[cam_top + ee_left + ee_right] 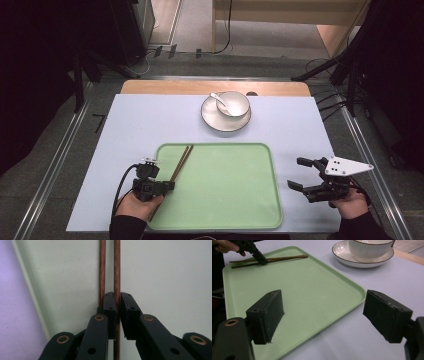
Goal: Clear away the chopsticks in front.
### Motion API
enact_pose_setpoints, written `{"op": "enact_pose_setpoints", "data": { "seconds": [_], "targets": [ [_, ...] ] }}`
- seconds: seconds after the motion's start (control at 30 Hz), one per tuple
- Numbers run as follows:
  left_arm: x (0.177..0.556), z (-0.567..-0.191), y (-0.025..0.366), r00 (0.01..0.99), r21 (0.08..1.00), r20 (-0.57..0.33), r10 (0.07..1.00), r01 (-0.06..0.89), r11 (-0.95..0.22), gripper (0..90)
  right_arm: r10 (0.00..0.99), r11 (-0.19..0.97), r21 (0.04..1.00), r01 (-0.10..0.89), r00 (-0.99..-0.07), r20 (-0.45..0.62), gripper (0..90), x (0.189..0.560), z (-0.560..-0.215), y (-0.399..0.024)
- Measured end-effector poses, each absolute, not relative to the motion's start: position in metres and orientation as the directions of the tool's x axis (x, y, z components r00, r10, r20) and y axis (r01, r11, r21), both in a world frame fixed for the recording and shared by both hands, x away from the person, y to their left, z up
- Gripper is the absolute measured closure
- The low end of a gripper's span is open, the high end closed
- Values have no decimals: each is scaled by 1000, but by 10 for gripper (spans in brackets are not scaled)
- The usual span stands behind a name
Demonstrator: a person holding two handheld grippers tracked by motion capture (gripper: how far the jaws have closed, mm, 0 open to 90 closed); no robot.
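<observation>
Left claw point(117, 296) is pinched nearly closed on one of the two chopsticks point(181, 162) lying at the green tray's point(270, 165) left edge; its mate sits outside and may stay behind on lifting. Right claw point(305, 175) hovers wide open, empty, beside the tray.

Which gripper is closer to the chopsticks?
Left. The left gripper is shut on one of the chopsticks at the tray's left edge. The right gripper hangs open beyond the tray's right side, far from them.

Chopsticks point(181, 162) on tray point(235, 210), left side.
</observation>
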State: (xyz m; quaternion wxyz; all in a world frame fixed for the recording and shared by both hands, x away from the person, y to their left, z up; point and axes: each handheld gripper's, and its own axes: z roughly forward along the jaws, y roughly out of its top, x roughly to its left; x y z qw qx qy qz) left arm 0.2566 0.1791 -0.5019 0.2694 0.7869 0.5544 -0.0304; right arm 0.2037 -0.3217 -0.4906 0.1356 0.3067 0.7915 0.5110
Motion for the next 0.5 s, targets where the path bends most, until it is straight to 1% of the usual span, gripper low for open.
{"op": "enact_pose_setpoints", "data": {
  "seconds": [0.17, 0.23, 0.3, 0.4, 0.5],
  "targets": [
    [257, -502, 181, 389, 389, -353, 851, 888, -245, 812, 624, 288, 892, 349, -774, 101, 175, 204, -491, -322],
    [258, -502, 182, 384, 391, -365, 848, 890, -235, 807, 624, 290, 891, 348, -775, 100, 175, 204, -491, -321],
    [259, -502, 184, 389, 387, -382, 839, 891, -237, 782, 622, 293, 891, 347, -777, 98, 175, 204, -491, -321],
    [259, -499, 186, 402, 408, -416, 816, 884, -228, 703, 622, 291, 892, 346, -777, 98, 175, 204, -491, -321],
    [259, -492, 189, 443, 462, -405, 800, 854, -238, 625, 622, 292, 891, 347, -777, 99, 175, 203, -491, -322]
  ]
}}
